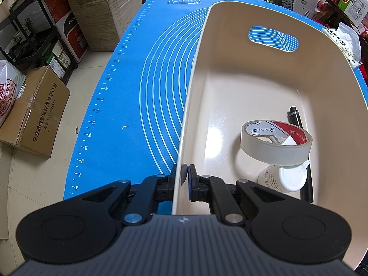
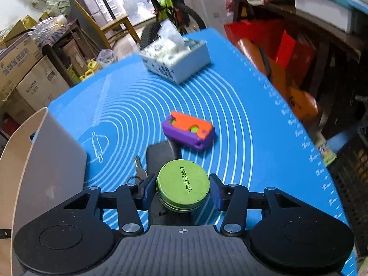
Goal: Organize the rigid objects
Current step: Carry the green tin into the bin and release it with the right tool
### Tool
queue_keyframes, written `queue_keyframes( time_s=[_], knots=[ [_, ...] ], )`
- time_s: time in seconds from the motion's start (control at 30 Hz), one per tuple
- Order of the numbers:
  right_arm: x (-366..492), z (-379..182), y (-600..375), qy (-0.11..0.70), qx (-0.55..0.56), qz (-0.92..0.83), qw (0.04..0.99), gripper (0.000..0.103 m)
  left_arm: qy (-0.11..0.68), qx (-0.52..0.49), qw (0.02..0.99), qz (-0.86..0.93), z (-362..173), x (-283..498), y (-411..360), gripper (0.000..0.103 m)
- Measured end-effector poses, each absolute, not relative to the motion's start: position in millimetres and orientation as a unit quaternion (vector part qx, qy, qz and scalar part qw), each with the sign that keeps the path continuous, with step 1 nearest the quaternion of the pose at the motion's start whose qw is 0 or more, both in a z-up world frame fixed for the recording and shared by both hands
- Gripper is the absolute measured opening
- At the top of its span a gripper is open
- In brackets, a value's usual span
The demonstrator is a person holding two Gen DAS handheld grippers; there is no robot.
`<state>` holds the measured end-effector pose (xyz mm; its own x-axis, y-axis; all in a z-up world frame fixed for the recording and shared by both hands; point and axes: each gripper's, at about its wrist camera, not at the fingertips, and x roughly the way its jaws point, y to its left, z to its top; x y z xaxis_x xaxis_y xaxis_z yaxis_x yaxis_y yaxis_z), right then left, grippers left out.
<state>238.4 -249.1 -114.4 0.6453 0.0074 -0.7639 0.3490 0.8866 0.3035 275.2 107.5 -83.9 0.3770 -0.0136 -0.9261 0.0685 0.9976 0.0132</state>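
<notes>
My counter is covered by a blue baking mat [image 2: 241,96] with white rings and ruler marks. Directly on it: a beige bin [image 1: 197,73] at the left, a tissue box [image 2: 177,59] at the far end, an orange-and-purple toy block [image 2: 188,132] mid-mat, a black key fob [image 2: 161,154] with keys [image 2: 139,170] near me.

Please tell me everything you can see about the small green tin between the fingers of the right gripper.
The green tin is a round, flat metal can with a seam around its side and black printed characters with a date code on its upward face. It sits between the right gripper pads, which touch its sides. Below it lie a dark object and keys.
</notes>
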Motion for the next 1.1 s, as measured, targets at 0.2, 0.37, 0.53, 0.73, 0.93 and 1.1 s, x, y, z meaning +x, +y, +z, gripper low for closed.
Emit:
queue_keyframes(
  time_s=[0.2, 0.37, 0.53, 0.73, 0.93, 1.1],
  knots=[
    [242, -91, -237, 0.39, 0.196, -0.086, 0.896, 0.054, 0.558, 0.024, 0.829, -0.025, -84, 275, 108, 0.009],
    [247, -67, -215, 0.366, 0.166, -0.069, 0.913, 0.054, 0.558, 0.025, 0.829, -0.025, -84, 275, 107, 0.009],
    [254, -43, -193, 0.34, 0.163, -0.04, 0.925, 0.054, 0.558, 0.024, 0.829, -0.025, -84, 275, 107, 0.009],
    [271, -19, -153, 0.32, 0.127, -0.003, 0.939, 0.054, 0.557, 0.026, 0.829, -0.025, -84, 275, 107, 0.009],
    [290, -14, -98, 0.312, 0.05, 0.038, 0.948, 0.054, 0.557, 0.028, 0.83, -0.025, -83, 275, 108, 0.009],
    [300, -21, -56, 0.326, 0.012, 0.065, 0.943, 0.054, 0.557, 0.032, 0.83, -0.025, -82, 275, 108, 0.009]
  ],
)
